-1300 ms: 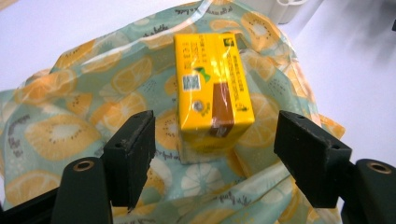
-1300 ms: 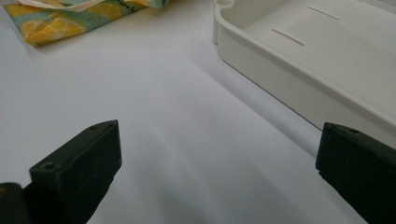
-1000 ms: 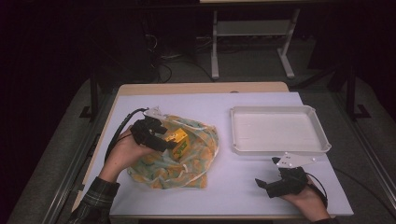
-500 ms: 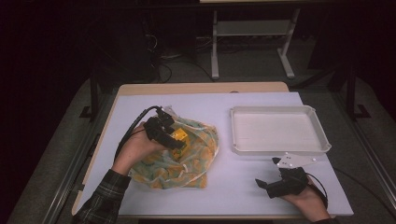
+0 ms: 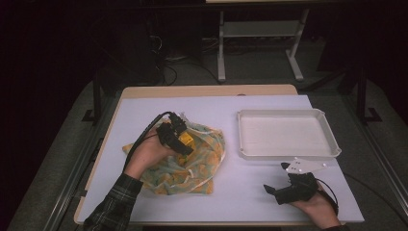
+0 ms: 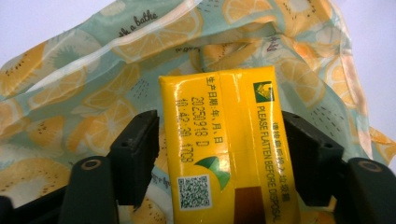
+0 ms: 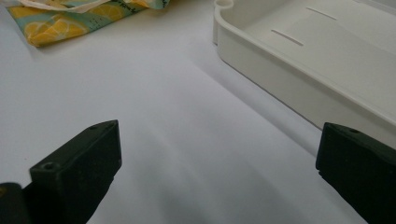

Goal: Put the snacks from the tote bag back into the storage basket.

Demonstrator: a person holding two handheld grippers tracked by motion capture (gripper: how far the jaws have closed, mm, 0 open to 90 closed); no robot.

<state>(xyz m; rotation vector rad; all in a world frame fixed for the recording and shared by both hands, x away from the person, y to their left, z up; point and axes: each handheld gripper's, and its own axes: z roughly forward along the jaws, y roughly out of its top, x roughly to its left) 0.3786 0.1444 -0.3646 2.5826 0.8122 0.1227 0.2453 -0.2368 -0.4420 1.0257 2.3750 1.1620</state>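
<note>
Left gripper view: left gripper (image 6: 219,154) clamps yellow carton (image 6: 224,144) across its width, long axis along jaws, above fruit-print bag (image 6: 70,107). Tray (image 5: 288,154) lies rightward; right gripper (image 7: 219,172) idle, agape.

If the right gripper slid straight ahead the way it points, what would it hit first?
Probably bare table first; the right gripper, jaws open, points between bag and tray. Depth is unclear.
</note>
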